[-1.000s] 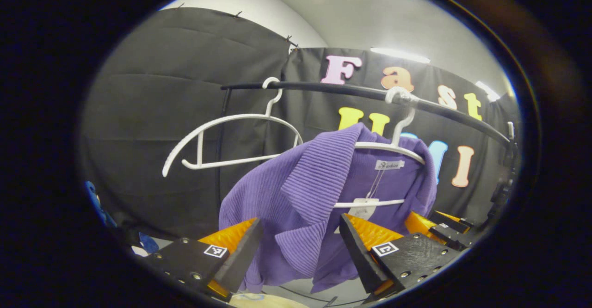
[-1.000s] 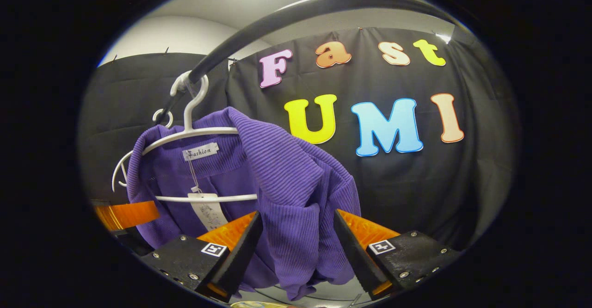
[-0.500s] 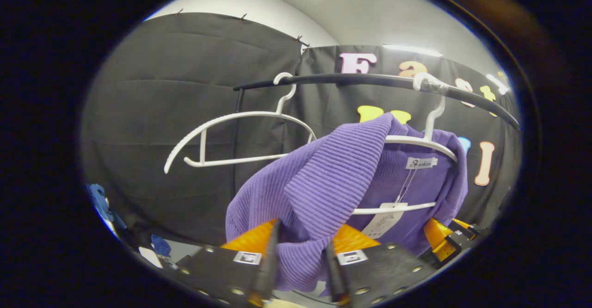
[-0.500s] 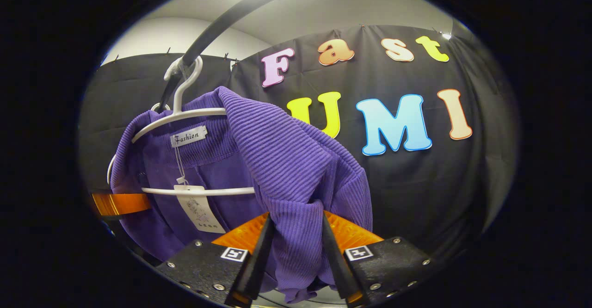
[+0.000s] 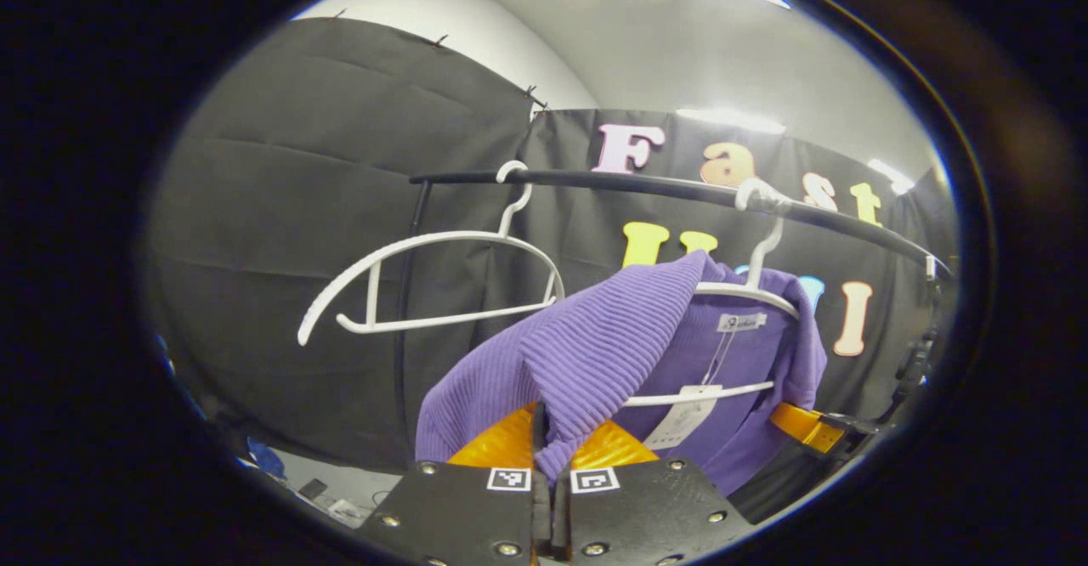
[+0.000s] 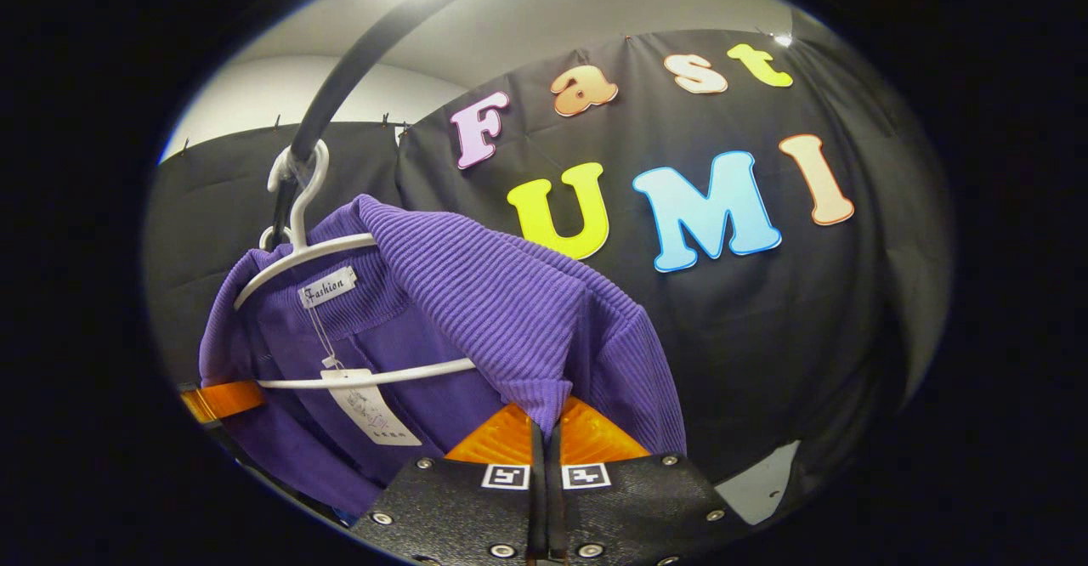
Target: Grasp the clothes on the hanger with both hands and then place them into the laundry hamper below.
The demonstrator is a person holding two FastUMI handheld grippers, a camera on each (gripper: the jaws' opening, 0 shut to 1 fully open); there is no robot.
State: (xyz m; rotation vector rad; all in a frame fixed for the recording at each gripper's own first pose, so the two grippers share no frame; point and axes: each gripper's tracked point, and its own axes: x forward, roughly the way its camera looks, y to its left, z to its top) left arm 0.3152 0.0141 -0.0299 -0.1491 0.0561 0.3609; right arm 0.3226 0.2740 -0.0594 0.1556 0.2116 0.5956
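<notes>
Your left gripper and right gripper have just closed on the purple sweater; lift it off the hanger

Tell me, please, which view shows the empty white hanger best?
The left gripper view: the empty white hanger hangs whole on the black rail, beside the purple garment. In the right gripper view, only a small white hook peeks behind the garment's own hanger.
</notes>
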